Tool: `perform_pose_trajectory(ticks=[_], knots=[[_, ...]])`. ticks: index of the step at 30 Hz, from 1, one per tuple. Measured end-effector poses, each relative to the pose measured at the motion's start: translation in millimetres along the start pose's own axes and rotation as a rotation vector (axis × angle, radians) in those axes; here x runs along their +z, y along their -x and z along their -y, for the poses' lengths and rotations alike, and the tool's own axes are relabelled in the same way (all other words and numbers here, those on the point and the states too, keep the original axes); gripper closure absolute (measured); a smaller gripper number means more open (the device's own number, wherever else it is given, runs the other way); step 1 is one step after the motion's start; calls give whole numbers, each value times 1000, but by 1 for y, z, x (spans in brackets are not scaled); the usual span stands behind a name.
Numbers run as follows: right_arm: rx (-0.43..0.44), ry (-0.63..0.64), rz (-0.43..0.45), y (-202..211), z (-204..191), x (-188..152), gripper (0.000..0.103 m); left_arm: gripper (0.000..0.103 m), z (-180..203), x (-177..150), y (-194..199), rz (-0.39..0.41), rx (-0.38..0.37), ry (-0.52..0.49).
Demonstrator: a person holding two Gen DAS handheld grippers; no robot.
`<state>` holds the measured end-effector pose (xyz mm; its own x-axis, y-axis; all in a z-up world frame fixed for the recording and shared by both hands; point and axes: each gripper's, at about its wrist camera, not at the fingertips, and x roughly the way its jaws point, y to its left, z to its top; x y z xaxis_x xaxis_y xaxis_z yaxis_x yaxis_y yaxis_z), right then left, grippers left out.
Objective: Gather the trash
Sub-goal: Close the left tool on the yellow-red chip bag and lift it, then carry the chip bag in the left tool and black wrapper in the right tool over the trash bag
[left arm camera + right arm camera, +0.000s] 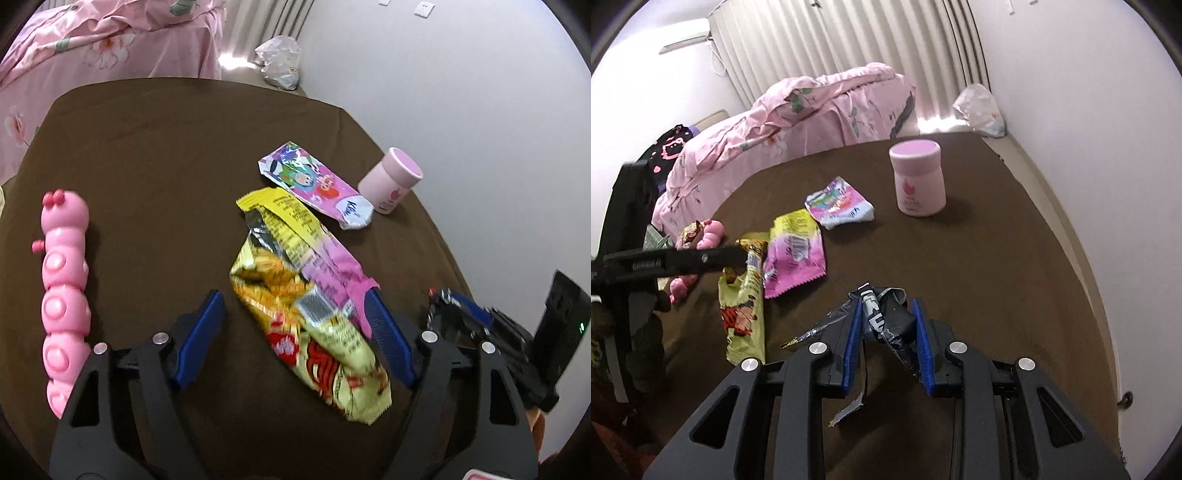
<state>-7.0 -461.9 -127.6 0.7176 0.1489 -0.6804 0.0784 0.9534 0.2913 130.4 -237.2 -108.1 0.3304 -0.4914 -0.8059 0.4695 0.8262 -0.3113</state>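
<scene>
Four wrappers show. A crumpled black wrapper [886, 317] is pinched between the blue pads of the right hand-held gripper [886, 325], near the worktop's [155, 155] front edge. A yellow snack wrapper [317, 339] lies between the wide-apart pads of the left hand-held gripper [295, 325], untouched by the left pad. A pink-and-yellow wrapper [314, 240] overlaps it; a purple cartoon wrapper [314, 184] lies beyond, beside one pink jar [389, 181] near the right edge. One pink caterpillar toy [62, 295] lies along the left edge.
</scene>
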Motion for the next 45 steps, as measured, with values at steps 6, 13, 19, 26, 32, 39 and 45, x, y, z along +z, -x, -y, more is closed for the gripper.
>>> perform_pose_trajectory(ticks=[6,13,19,26,32,39,45], knots=[[-17,34,0,0,-8,-4,77,48,-18,11,-11,-23,-19,100],[15,54,17,6,-20,-3,77,63,-22,10,6,27,-56,84],[37,133,90,23,-47,8,77,63,-8,-4,79,262,12,-50],[56,247,156,38,-92,30,77,63,-18,-16,152,500,157,-94],[80,340,206,47,-135,50,77,63,-40,-28,189,605,332,-116],[118,418,249,53,-187,76,77,63,-78,-39,223,660,383,-46],[139,498,274,58,-229,87,77,63,-106,-46,247,711,448,-27]])
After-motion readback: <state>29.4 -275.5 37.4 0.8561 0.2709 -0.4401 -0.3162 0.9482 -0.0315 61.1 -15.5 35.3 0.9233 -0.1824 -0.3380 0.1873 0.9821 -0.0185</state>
